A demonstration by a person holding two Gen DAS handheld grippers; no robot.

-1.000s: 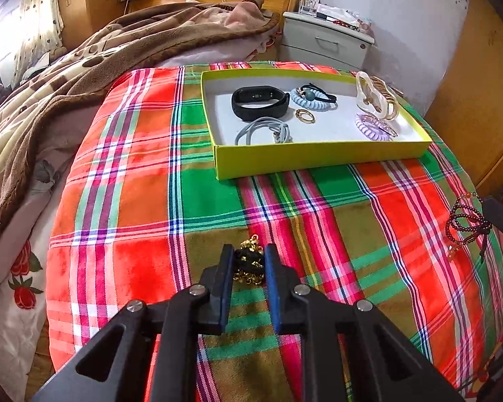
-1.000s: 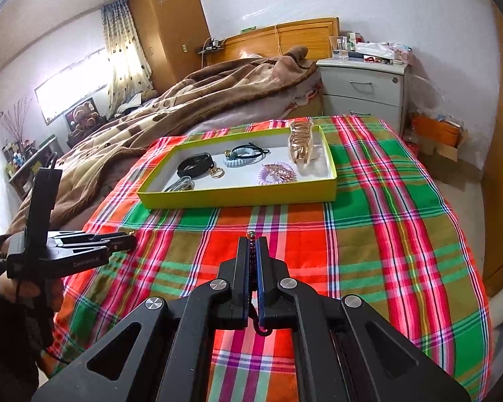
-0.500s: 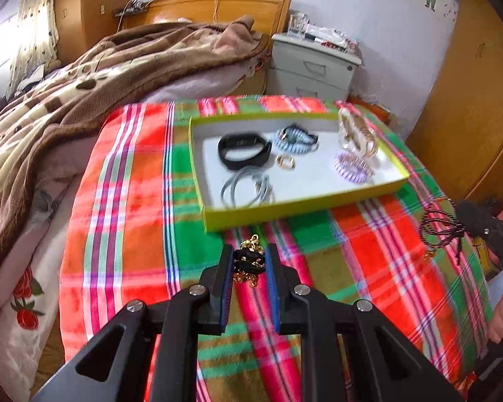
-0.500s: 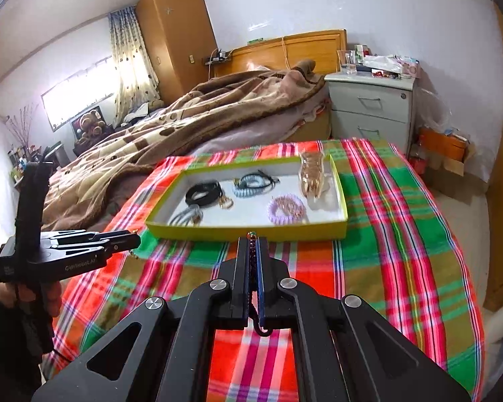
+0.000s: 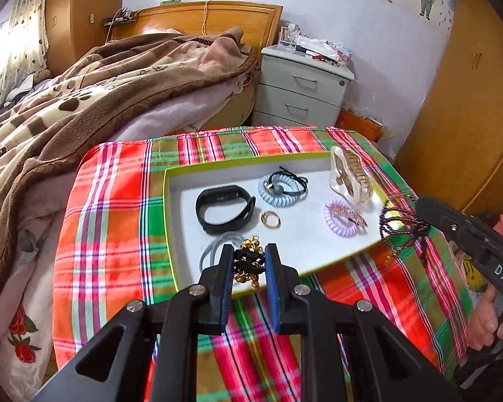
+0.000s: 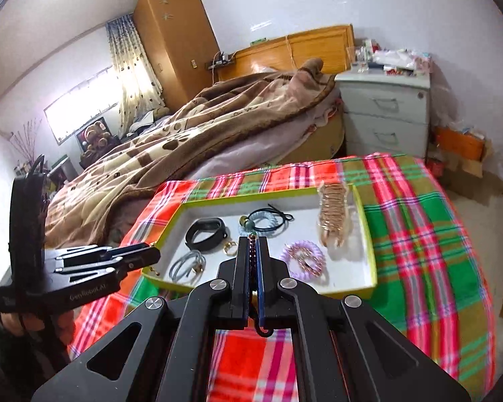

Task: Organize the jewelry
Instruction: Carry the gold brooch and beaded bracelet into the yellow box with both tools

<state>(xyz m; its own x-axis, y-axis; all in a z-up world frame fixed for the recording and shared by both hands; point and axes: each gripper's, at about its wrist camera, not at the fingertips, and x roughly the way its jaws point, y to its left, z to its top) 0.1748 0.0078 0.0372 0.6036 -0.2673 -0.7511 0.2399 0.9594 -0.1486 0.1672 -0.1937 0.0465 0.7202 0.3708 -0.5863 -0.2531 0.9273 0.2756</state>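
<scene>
A black-and-gold jewelry piece (image 5: 249,263), a bunch of small gold discs on a dark band, sits pinched between the blue pads of the left hand-held gripper (image 5: 249,261), whose jaws are narrowed onto it. It hangs over the near edge of the yellow-green tray (image 5: 171,221), just above a grey cord loop (image 5: 214,251) lying inside. Gripped by its middle, the loose gold links dangle free below the pads, which should let it drop cleanly once released.

The right hand-held gripper (image 6: 252,251) is closed tight on a dark beaded bracelet (image 5: 402,226); in its own view only a thin line of purple beads (image 6: 251,254) shows between the pressed pads, while the left view shows the loops hanging from the tip beside the tray's right corner. Both pieces appear to be on their way into the tray, so the step in hand looks like carrying and placing.

The tray lies on a bright plaid blanket (image 5: 110,221) on the bed, and already holds a black fitness band (image 5: 224,209), a blue coil hair tie (image 5: 280,191) with a dark cord, a small gold ring (image 5: 270,218), a lilac coil tie (image 5: 342,217) and a stack of gold bangles (image 5: 352,177) on a clear holder. They lie apart from one another, presumably to keep them from tangling; bare white floor remains at the tray's near side. A person's hand (image 5: 486,321) grips the right tool's handle.
</scene>
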